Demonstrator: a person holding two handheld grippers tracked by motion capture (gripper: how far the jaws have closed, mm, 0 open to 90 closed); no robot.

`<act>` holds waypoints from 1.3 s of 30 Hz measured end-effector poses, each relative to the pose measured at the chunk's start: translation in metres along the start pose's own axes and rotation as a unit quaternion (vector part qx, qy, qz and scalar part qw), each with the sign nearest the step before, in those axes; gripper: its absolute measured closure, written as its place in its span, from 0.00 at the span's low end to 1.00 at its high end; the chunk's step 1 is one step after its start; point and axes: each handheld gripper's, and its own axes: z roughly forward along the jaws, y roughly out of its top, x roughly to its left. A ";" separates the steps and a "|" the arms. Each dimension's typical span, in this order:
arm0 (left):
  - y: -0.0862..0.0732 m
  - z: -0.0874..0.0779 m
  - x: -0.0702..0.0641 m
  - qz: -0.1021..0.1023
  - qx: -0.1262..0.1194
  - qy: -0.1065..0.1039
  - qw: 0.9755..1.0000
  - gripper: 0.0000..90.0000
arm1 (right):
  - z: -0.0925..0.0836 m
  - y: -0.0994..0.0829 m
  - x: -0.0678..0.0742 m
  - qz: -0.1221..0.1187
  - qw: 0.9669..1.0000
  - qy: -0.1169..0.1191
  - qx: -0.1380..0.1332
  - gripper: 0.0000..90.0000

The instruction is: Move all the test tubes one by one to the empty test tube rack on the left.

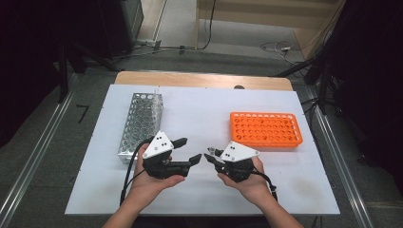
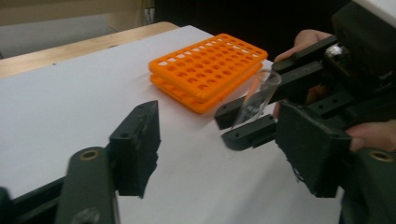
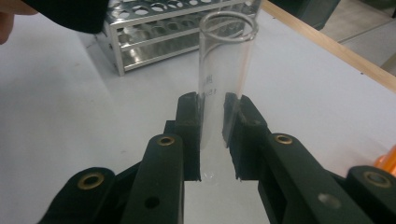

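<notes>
Right gripper view: my right gripper (image 3: pixel 212 140) clamps a glass tube (image 3: pixel 224 79) above the table (image 1: pixel 199 118), between both racks; my left gripper (image 1: pixel 186 149), jaws partly apart, holds nothing.

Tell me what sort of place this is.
Probably a lab-style recording bench. A white table carries a metal test tube rack and an orange tube rack, and the right gripper holds a clear glass test tube. Cables trail across the floor beyond.

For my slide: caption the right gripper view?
Right gripper clamps clear glass test tube before silver metal rack.
</notes>
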 end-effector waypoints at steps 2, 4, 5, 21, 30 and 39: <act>0.000 0.002 -0.002 0.000 0.000 -0.011 1.000 0.42 | 0.002 0.001 0.005 -0.010 1.000 0.001 0.005 0.82; 0.000 0.003 -0.003 0.003 0.002 -0.019 1.000 0.48 | 0.004 0.002 0.009 -0.020 1.000 0.004 0.007 0.82; 0.000 0.004 -0.004 0.001 0.003 -0.022 1.000 0.50 | 0.004 0.003 0.011 -0.024 1.000 0.003 0.008 0.82; -0.005 0.017 -0.014 0.031 0.038 -0.033 0.998 0.79 | 0.010 0.007 0.025 -0.050 0.999 0.008 0.017 0.82; -0.005 0.018 -0.015 0.031 0.039 -0.020 0.999 0.83 | 0.012 0.006 0.025 -0.046 0.999 0.011 0.026 0.82; -0.006 0.017 -0.013 0.038 0.035 -0.021 0.998 0.84 | 0.012 0.007 0.024 -0.039 0.999 0.017 0.027 0.81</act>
